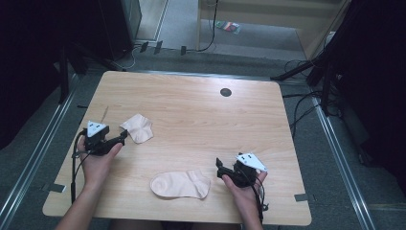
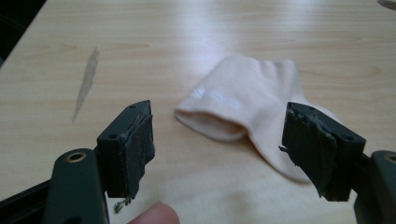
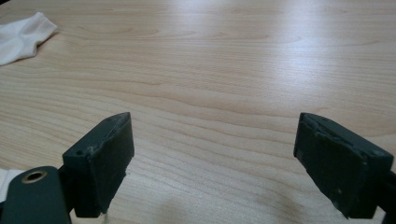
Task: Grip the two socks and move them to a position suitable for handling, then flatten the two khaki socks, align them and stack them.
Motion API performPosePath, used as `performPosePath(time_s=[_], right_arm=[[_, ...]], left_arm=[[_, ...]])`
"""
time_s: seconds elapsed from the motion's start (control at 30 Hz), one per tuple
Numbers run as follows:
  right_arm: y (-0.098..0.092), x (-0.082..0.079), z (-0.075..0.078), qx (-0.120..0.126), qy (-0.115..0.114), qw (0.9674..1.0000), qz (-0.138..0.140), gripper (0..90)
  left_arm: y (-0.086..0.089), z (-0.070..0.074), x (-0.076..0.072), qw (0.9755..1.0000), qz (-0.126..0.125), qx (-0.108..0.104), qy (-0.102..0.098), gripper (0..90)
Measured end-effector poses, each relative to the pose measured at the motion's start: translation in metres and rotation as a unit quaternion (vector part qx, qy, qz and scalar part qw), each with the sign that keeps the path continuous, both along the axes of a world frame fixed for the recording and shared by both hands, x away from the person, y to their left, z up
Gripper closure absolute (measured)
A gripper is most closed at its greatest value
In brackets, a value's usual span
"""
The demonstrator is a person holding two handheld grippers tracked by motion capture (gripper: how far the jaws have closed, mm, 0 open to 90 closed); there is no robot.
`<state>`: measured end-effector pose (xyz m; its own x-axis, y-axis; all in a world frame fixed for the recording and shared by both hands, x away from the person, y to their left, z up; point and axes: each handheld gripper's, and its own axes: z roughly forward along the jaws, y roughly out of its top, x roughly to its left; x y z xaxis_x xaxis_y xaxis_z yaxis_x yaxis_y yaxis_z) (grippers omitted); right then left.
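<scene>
Two pale pink socks lie on the wooden table [image 1: 201, 115]. One sock [image 1: 138, 127] is bunched up at the left, and its open cuff [image 2: 252, 100] faces my left gripper [image 1: 122, 137]. That gripper [image 2: 219, 116] is open just short of the sock, with nothing between its pads. The other sock [image 1: 181, 184] lies flat near the front edge. My right gripper [image 1: 219, 167] is open just right of that sock's toe end and points over bare wood [image 3: 212, 126]. The bunched sock [image 3: 21, 37] shows far off in the right gripper view.
A dark round hole [image 1: 225, 92] sits near the table's far edge. A thin grey streak [image 2: 86, 81] marks the wood left of the bunched sock. Black stands and cables [image 1: 306, 100] surround the table on the floor.
</scene>
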<state>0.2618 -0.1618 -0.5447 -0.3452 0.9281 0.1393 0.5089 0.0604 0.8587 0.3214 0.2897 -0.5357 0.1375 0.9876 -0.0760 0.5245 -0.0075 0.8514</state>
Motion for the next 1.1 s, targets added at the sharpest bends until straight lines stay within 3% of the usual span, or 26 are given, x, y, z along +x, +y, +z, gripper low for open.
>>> performPosePath(time_s=[0.17,0.27,0.37,0.4,0.43,0.5,0.6,0.63,0.67,0.73,0.87,0.93,1.0,1.1], right_arm=[[0.002,0.000,0.000,-0.005,0.003,1.0000,-0.001,12.7],[0.003,0.000,0.000,-0.009,0.004,1.0000,-0.001,12.7],[0.002,0.001,-0.001,-0.006,0.006,1.0000,-0.002,12.9],[0.003,0.001,-0.001,-0.006,0.011,0.9999,-0.003,13.0],[0.003,0.001,-0.001,-0.006,0.011,0.9999,-0.003,13.0],[0.003,0.001,-0.001,-0.009,0.012,0.9999,-0.002,13.1],[0.003,0.002,-0.001,-0.011,0.013,0.9999,0.001,13.3],[0.003,0.002,-0.001,-0.009,0.016,0.9998,0.002,13.3],[0.003,0.002,-0.001,-0.006,0.018,0.9998,0.002,13.3],[0.002,0.002,-0.001,-0.005,0.018,0.9998,0.000,13.3],[0.001,0.003,-0.001,-0.001,0.019,0.9998,-0.003,13.8],[0.001,0.004,0.000,0.000,0.022,0.9997,-0.008,14.2],[0.001,0.005,-0.001,-0.002,0.021,0.9997,-0.009,14.5],[0.003,0.004,-0.001,-0.008,0.020,0.9997,-0.011,14.7]], left_arm=[[-0.004,-0.001,0.022,0.9993,-0.019,0.018,0.026,25.8],[-0.007,-0.005,0.029,0.9984,-0.022,0.017,0.049,26.6],[-0.009,-0.009,0.033,0.9974,-0.018,0.025,0.065,31.9],[-0.010,-0.011,0.033,0.9970,-0.017,0.022,0.073,41.1],[-0.010,-0.013,0.034,0.9962,-0.018,0.020,0.083,41.1],[-0.010,-0.014,0.034,0.9964,-0.022,0.017,0.080,50.2],[-0.011,-0.012,0.034,0.9964,-0.033,0.011,0.077,81.9],[-0.011,-0.011,0.033,0.9961,-0.033,0.016,0.080,86.9],[-0.014,-0.006,0.029,0.9962,-0.041,-0.006,0.077,88.2],[-0.017,0.000,0.026,0.9965,-0.045,-0.013,0.069,88.4],[-0.043,0.024,0.009,0.9966,-0.072,-0.027,0.031,88.5],[-0.066,0.035,-0.001,0.9943,-0.089,-0.055,0.021,88.5],[-0.074,0.037,-0.004,0.9933,-0.096,-0.062,0.019,88.5],[-0.099,0.042,-0.011,0.9895,-0.120,-0.079,0.017,88.5]])
